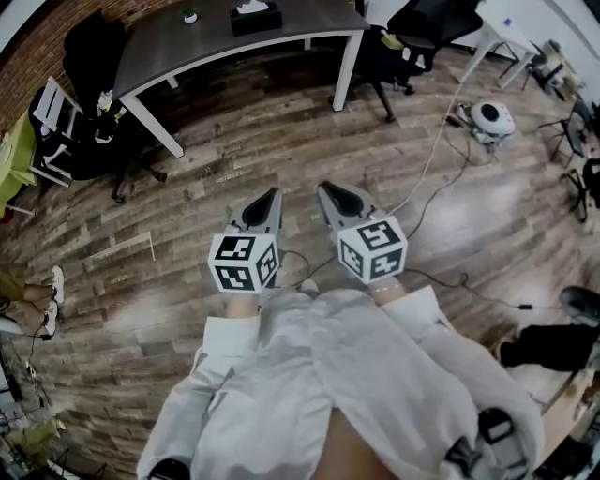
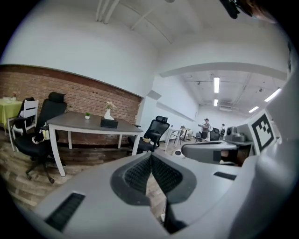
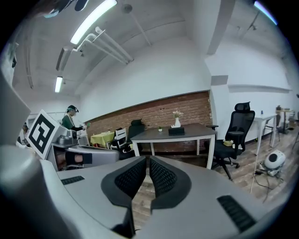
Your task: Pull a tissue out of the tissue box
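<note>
"While the left gripper [image 1: 273,193] and right gripper [image 1: 324,188] hang closed and empty, where's the tissue box [image 1: 256,17]?"

"On the table [image 1: 187,42], well apart from both. Approach stage, I'd say; nearing the table comes next, then parting jaws."

Grey table [image 1: 187,42] bears a black tissue box [image 1: 256,18] and small plant [image 1: 190,15].
</note>
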A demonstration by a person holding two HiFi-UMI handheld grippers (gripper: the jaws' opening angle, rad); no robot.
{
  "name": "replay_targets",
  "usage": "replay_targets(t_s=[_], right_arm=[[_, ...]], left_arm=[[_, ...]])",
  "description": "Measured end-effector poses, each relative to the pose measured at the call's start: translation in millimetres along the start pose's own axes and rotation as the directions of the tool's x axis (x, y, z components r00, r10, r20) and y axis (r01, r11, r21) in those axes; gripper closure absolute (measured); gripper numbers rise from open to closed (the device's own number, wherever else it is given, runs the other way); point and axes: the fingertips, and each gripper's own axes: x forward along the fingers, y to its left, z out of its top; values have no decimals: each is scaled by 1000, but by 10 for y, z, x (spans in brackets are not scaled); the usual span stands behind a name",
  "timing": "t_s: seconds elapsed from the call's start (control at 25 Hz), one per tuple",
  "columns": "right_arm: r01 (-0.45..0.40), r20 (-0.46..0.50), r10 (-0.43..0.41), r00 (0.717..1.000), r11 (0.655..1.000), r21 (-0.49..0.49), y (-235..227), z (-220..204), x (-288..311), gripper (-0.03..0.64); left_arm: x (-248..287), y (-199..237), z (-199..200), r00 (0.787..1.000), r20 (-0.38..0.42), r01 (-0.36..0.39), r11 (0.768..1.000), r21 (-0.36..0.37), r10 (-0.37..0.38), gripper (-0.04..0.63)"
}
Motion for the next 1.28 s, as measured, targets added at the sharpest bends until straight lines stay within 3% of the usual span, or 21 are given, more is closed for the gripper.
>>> replay_targets(t_s=[0.24, 0.36, 0.52, 0.64, 0.84, 1.28], right_arm=[[-4, -2, 4, 1000, 1000, 28, -96, -41, -106, 609], [-26, -5, 26, 1000, 999, 43, -82, -48, -52, 550], [-35, -4, 35, 999, 998, 52, -134, -40, 86, 535], [-34, 10, 33, 999, 997, 64, -239, 43, 274, 528], [-2, 20, 0, 1000, 997, 72, -489, 278, 778, 497], [37, 50, -38, 998, 999, 24, -814, 1161, 2254, 497]], left_arm=[[10, -174, -139, 999, -46, -13, 999, 38, 15, 588], [22, -104, -136, 997, -54, -44, 998, 42, 46, 586], [127, 38, -106, 996, -61, -58, 998, 34, 60, 518], [310, 204, -23, 996, -57, -61, 997, 37, 63, 504], [708, 616, 293, 998, -42, -47, 998, 46, 49, 495], [1617, 1826, 1311, 1000, 17, -4, 998, 59, 3, 495]])
